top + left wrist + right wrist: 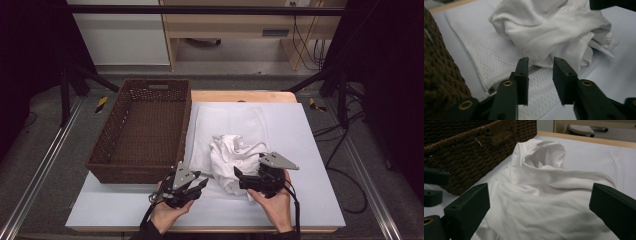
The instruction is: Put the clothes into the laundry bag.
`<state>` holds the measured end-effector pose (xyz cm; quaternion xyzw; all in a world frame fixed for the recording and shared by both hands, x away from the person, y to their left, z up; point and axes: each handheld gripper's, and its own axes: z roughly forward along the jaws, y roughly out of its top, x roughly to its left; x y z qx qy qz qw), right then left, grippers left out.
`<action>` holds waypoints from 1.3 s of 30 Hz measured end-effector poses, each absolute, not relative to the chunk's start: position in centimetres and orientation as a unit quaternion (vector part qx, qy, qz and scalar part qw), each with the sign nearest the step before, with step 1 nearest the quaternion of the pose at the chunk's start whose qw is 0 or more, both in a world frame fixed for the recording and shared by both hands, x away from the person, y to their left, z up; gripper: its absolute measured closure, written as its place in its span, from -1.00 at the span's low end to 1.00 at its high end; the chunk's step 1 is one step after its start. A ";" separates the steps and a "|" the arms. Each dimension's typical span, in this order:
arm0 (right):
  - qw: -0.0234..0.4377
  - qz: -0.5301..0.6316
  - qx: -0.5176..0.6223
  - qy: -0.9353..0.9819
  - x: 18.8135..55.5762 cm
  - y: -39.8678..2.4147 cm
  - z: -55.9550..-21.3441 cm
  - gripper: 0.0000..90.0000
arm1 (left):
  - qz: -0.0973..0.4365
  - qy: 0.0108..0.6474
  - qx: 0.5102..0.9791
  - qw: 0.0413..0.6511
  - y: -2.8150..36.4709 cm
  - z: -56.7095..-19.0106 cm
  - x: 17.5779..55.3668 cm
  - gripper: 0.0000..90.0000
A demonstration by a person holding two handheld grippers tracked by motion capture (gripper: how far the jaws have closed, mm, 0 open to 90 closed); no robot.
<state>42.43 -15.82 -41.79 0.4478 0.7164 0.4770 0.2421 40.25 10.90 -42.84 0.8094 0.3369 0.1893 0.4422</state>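
Lying crumpled on a flat white textured cloth [227, 125] near the middle of the pale table top [310, 190]: a bunched-up white smooth fabric garment [232, 152], just to the right of the dark brown woven rectangular basket [142, 127]. Hovering at the near left edge of that heap, the left gripper [200, 186], jaws standing at a narrow gap with nothing pinched between them, tips pointing at the garment's lower fold [544, 37] above the textured cloth [499, 57]. Reaching in from the near right side, the right gripper [239, 176], jaws spread wide around the garment [541, 202] without pressing on it, the basket wall [474, 150] showing behind. Showing no readable brand, label or writing anywhere on cloth, garment or basket.
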 end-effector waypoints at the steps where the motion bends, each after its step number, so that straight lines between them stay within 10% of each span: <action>1: 0.242 0.475 0.447 0.719 42.6 -15.4 -41.8 -0.93 | 0.177 0.347 0.810 0.437 11.0 -43.8 40.5 0.57; 9: 0.230 0.428 0.446 0.751 44.5 -13.2 -44.5 -0.96 | 0.178 0.352 0.821 0.413 10.9 -46.6 41.0 0.99; 20: 0.239 0.355 0.434 0.793 45.2 -11.9 -47.7 -0.94 | 0.174 0.344 0.834 0.394 10.0 -48.4 41.1 1.00; 26: 0.254 0.342 0.439 0.791 45.2 -11.9 -47.9 -0.51 | 0.172 0.342 0.838 0.388 9.8 -48.7 41.0 0.99; 32: 0.233 0.366 0.463 0.773 44.9 -13.4 -46.9 0.44 | 0.168 0.349 0.837 0.387 9.8 -48.6 41.1 0.99; 39: 0.247 0.372 0.473 0.760 44.0 -15.2 -45.5 0.57 | 0.167 0.350 0.837 0.387 9.7 -48.6 41.1 0.99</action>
